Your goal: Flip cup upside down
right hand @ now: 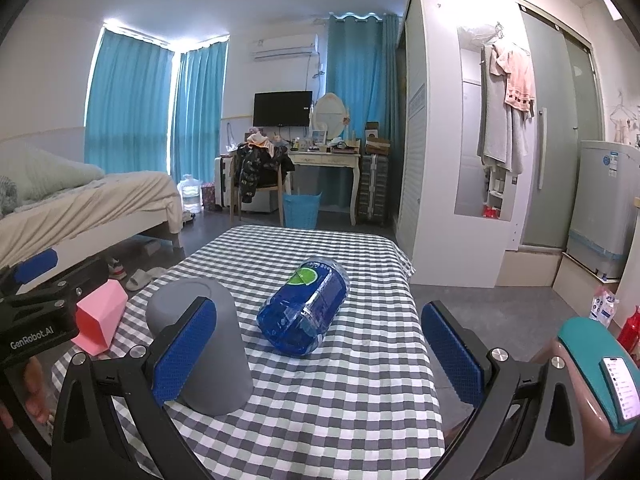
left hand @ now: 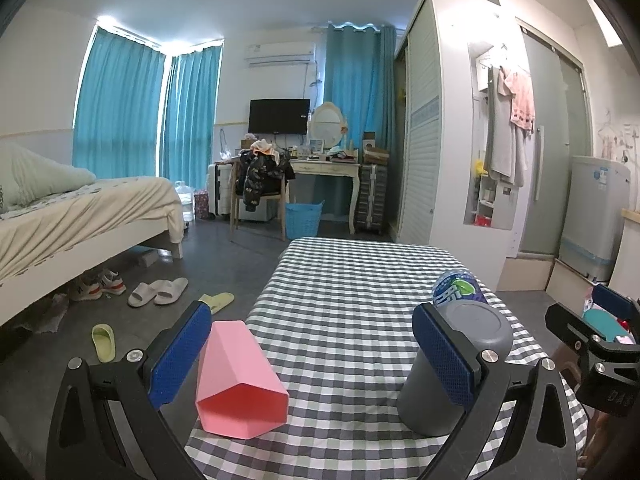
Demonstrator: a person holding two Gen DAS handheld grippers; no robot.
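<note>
A grey cup (left hand: pixel 460 368) stands upside down on the checked tablecloth (left hand: pixel 352 300), its flat base up; it also shows in the right wrist view (right hand: pixel 204 344). My left gripper (left hand: pixel 320 356) is open and empty; its right finger stands in front of the grey cup's left side. A pink faceted cup (left hand: pixel 236 380) lies on its side just inside the left finger, mouth toward the camera; it shows too in the right wrist view (right hand: pixel 100 320). My right gripper (right hand: pixel 320 352) is open and empty, its left finger in front of the grey cup.
A blue plastic bottle (right hand: pixel 306 308) lies on its side mid-table, behind the grey cup in the left wrist view (left hand: pixel 456 288). The table's left edge drops to a floor with slippers (left hand: pixel 158 292). A pink and teal object holding a phone (right hand: pixel 620 388) is at right.
</note>
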